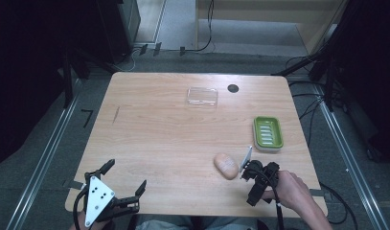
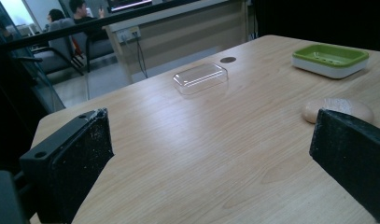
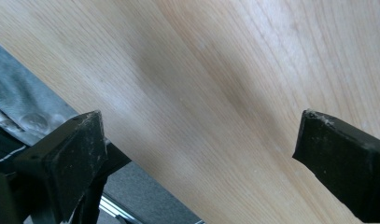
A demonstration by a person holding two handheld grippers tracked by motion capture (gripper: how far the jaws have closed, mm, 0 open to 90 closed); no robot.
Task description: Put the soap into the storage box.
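A beige oval soap bar (image 1: 225,166) lies on the wooden table (image 1: 159,139), right of centre near the front. It appears again as the soap bar (image 2: 338,108), just past my left gripper's right jaw. A green soap dish (image 1: 268,132) on a white base stands behind it by the right edge. A clear plastic lid (image 1: 202,96) lies at the back centre. My left gripper (image 1: 125,177) rests at the front left corner, open and empty. A hand holds my right gripper (image 1: 259,182) right beside the soap, tilted down at the bare tabletop, open with nothing between its jaws (image 3: 201,126).
A small dark round hole (image 1: 233,88) sits in the tabletop right of the lid. Metal rails and cables run along the floor on both sides. In the right gripper view the table's front edge (image 3: 131,154) crosses just under the left jaw.
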